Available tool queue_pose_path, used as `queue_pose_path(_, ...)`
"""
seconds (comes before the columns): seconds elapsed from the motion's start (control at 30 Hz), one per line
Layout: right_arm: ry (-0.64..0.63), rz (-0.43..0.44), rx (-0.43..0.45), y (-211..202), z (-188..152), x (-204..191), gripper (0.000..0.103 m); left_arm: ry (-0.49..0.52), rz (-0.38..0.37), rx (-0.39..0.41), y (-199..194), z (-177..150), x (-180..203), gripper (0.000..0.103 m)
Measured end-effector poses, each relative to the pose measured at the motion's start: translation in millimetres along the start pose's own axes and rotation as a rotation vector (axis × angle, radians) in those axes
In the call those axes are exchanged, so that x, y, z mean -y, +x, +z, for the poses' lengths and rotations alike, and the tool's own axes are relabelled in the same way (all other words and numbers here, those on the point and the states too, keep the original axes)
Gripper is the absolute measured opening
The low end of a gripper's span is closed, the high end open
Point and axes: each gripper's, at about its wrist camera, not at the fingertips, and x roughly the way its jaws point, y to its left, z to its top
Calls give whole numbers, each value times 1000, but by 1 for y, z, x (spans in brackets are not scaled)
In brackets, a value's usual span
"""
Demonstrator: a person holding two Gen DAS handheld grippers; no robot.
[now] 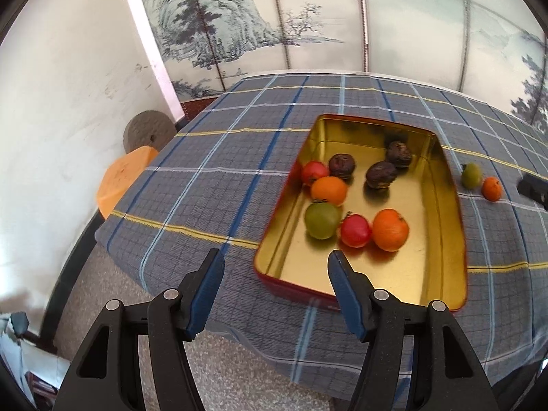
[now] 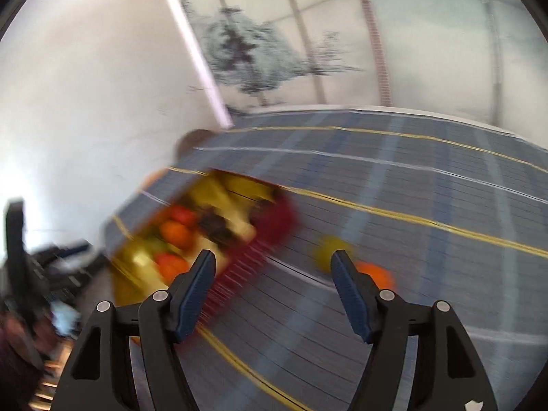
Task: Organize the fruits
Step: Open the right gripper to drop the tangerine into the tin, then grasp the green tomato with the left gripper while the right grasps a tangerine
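A red tin with a gold inside lies on the plaid tablecloth. In it are two red fruits, two oranges, a green fruit and three dark wrinkled fruits. A green fruit and a small orange lie on the cloth right of the tin. My left gripper is open and empty above the tin's near left corner. My right gripper is open and empty; its view is blurred, with the tin on its left and the green fruit and orange by its right finger.
An orange stool and a grey round stone stand off the table's left edge by a white wall. A painted folding screen stands behind the table. A dark object shows at the right edge of the left wrist view.
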Motion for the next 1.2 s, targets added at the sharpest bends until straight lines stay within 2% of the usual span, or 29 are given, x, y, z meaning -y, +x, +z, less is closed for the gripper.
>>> queue_pose_path(0.23, 78, -208, -46, -45, -53, 86, 67, 85, -43, 25, -15, 11, 35, 64)
queue_pose_path(0.4, 178, -307, -63, -70, -78, 141, 71, 163, -181, 10, -23, 29, 74, 64)
queue_pose_path(0.47, 220, -299, -52, -75, -85, 153, 72, 195, -253, -2, -26, 39, 94, 64)
queue_pose_path(0.53, 234, -286, -28, -80, -88, 159, 73, 244, -263, 3, -28, 47, 119, 64)
queue_pose_path(0.73, 182, -253, -43, -75, -87, 150, 75, 344, -285, 27, -23, 68, 175, 64)
queue_pose_path(0.8, 192, -231, -30, -78, -88, 151, 75, 338, -311, -9, -10, 77, 185, 64)
queue_pose_path(0.93, 209, -199, 4, -84, -91, 152, 76, 276, -411, -137, 26, 97, 202, 64)
queue_pose_path(1.07, 157, -186, 2, -83, -92, 142, 76, 183, -457, -206, 48, 110, 210, 63)
queue_pose_path(1.2, 145, -162, 16, -84, -92, 140, 76, 71, -446, -265, 70, 118, 213, 63)
